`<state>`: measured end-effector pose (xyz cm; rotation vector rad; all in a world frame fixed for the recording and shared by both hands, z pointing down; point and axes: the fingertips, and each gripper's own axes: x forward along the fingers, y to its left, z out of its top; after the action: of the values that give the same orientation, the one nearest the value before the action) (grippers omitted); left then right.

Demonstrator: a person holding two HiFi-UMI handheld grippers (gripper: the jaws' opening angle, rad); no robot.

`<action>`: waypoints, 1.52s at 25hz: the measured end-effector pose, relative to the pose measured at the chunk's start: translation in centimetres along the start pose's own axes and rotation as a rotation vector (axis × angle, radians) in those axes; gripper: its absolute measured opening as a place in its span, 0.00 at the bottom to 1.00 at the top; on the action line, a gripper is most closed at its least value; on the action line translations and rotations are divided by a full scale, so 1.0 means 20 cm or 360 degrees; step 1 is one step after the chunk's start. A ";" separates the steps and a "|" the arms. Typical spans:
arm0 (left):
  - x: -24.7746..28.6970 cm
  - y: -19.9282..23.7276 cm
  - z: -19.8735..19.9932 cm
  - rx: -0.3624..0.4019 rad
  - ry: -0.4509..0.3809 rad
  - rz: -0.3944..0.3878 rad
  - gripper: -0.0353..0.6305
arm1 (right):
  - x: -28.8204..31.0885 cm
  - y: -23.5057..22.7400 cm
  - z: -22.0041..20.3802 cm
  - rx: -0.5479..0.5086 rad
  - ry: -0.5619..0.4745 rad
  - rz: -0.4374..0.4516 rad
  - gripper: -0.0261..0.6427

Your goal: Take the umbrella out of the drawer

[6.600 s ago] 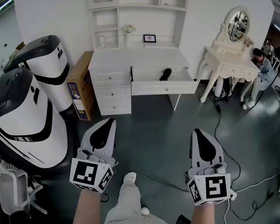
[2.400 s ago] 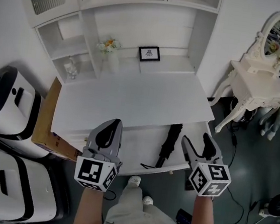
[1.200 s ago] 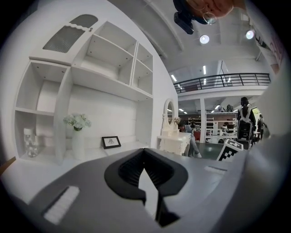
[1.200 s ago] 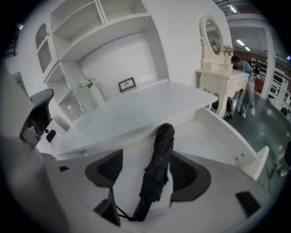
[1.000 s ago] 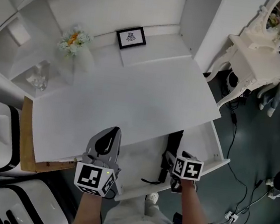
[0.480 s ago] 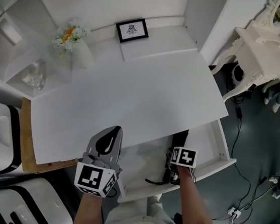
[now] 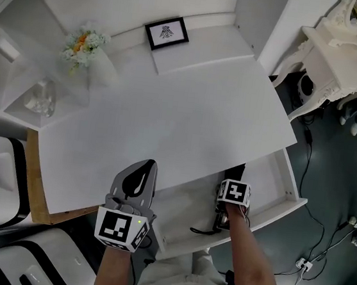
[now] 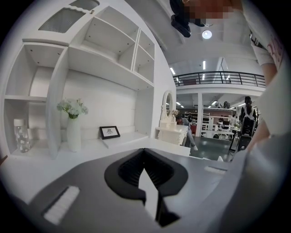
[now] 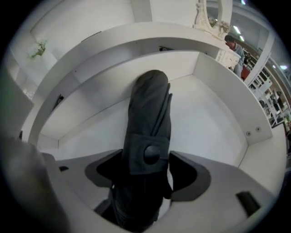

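Filling most of the head view is the white table (image 7: 168, 118), its top bare in the middle, w/ shelving at the back. Below its front edge the drawer (image 7: 270, 185) stands open, white inside. Off to the right on the dark floor (image 7: 328, 189) is a white dressing table (image 7: 341, 52).

The left hand-held gripper (image 7: 144, 167) hangs over the table's front edge, well apart from the umbrella. In its own view the jaws meet at the tips w/ nothing btwn them. The right hand-held gripper (image 9: 146, 173) reaches down into the drawer, marker cube up. Its jaws are closed on the black folded umbrella (image 9: 150, 104), one pad each side, approx. at the strap w/ the snap button.

The umbrella lies in the drawer, running front to back, far end toward the drawer's rear wall. In the head view its wrist loop trails toward the drawer front.

At the back of the table are a framed picture (image 7: 166, 32) and, left of it, a vase of flowers (image 7: 80, 46).
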<state>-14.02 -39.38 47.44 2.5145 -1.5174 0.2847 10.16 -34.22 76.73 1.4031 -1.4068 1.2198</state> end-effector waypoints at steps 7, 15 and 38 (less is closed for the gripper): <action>0.00 0.05 -0.01 -0.0020 0.0005 -0.0020 0.07 | -0.01 0.01 0.00 0.0043 0.0021 -0.0060 0.43; -0.02 0.06 -0.01 -0.0023 -0.0013 -0.0076 0.07 | -0.05 0.01 -0.03 0.0199 0.0003 -0.0089 0.41; -0.14 -0.08 0.08 -0.0012 -0.0110 -0.0126 0.07 | -0.35 -0.13 -0.04 0.0758 -0.0333 0.0110 0.41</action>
<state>-13.77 -36.73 45.05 2.5963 -1.4354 0.1819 13.28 -31.65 70.29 1.8622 -1.3650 1.5602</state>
